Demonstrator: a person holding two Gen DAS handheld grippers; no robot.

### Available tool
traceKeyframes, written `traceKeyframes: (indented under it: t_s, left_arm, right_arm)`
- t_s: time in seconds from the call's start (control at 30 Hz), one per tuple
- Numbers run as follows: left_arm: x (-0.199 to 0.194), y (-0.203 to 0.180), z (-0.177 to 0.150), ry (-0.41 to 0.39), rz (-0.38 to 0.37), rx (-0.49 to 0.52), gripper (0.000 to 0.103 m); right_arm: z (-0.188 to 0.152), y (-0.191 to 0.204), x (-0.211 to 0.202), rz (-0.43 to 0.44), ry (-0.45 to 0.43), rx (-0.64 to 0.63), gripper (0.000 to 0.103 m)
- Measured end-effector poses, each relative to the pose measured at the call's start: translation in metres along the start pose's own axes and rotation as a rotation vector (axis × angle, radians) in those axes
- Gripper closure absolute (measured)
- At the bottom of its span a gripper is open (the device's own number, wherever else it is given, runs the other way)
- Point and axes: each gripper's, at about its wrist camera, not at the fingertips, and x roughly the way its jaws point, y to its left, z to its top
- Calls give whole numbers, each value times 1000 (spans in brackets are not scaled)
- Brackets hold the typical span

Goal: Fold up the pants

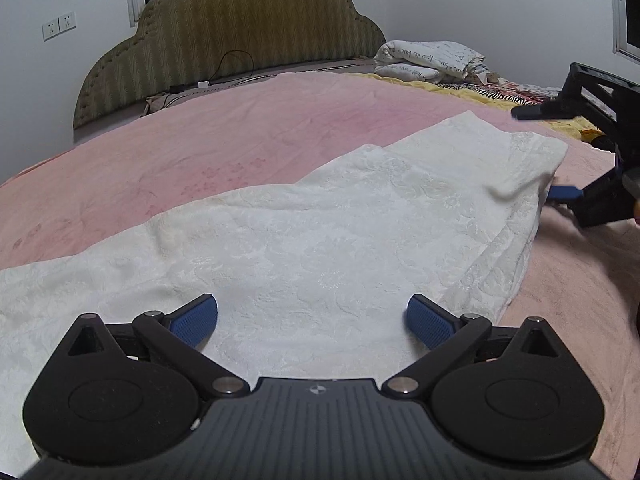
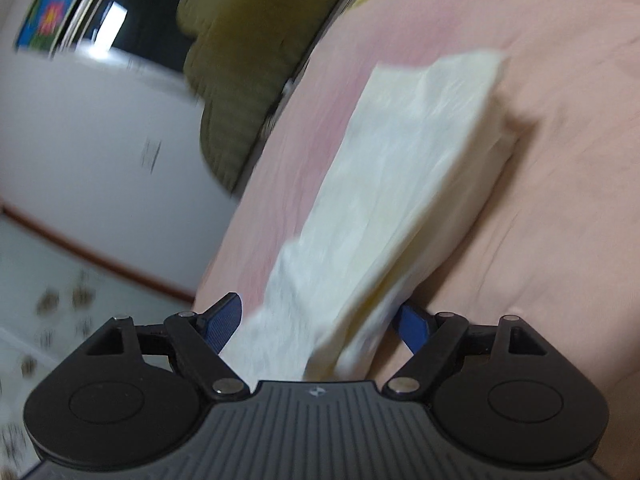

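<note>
1. the right wrist view is smeared with blur and tilted; the near end of the pants (image 2: pixel 384 184) drops behind the right claw (image 2: pixel 320 322) body, so whether a pad touches cloth cannot be told.
2. in the left wrist view the right claw (image 1: pixel 560 192) is cut off by the frame edge, one blue finger at the far corner of the pants (image 1: pixel 320 240).
3. the white pants lie lengthwise on the pink bed (image 1: pixel 200 140), layers stacked at the far end, with bare blanket on both long sides.
4. the headboard (image 1: pixel 232 40) and a folded quilt (image 1: pixel 428 58) sit well beyond.
5. the left claw (image 1: pixel 312 322) is spread fully wide above the pants, nothing between its pads.
6. the right claw stands wide, straddling the pants' end; no squeeze on the cloth shows.
</note>
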Motion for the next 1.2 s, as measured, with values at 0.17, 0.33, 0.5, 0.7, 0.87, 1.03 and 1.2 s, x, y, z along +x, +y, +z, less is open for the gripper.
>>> traceKeyframes:
  t_s: [0.17, 0.33, 0.5, 0.7, 0.87, 1.03, 1.2]
  left_arm:
    - [0, 0, 1, 2, -1, -5, 0]
    - [0, 1, 1, 0, -8, -17, 0]
    - [-19, 11, 4, -92, -1, -72, 5]
    - [-56, 59, 18, -212, 64, -273, 4]
    - [-69, 115, 9, -211, 18, -596, 4]
    - [-70, 131, -1, -163, -27, -706, 4]
    - [-51, 128, -4, -97, -227, -833, 4]
  right_arm:
    - [26, -23, 4, 53, -127, 91, 21]
    - [32, -29, 8, -11, -138, -4, 85]
    - [29, -13, 6, -35, -152, -98, 87]
    - [-1, 74, 4, -43, -172, -537, 87]
    - [-101, 158, 41, 22, 2, -1089, 87]
    - [-198, 154, 84, 12, 312, -1413, 87]
    - [-223, 148, 77, -11, 260, -1523, 87]
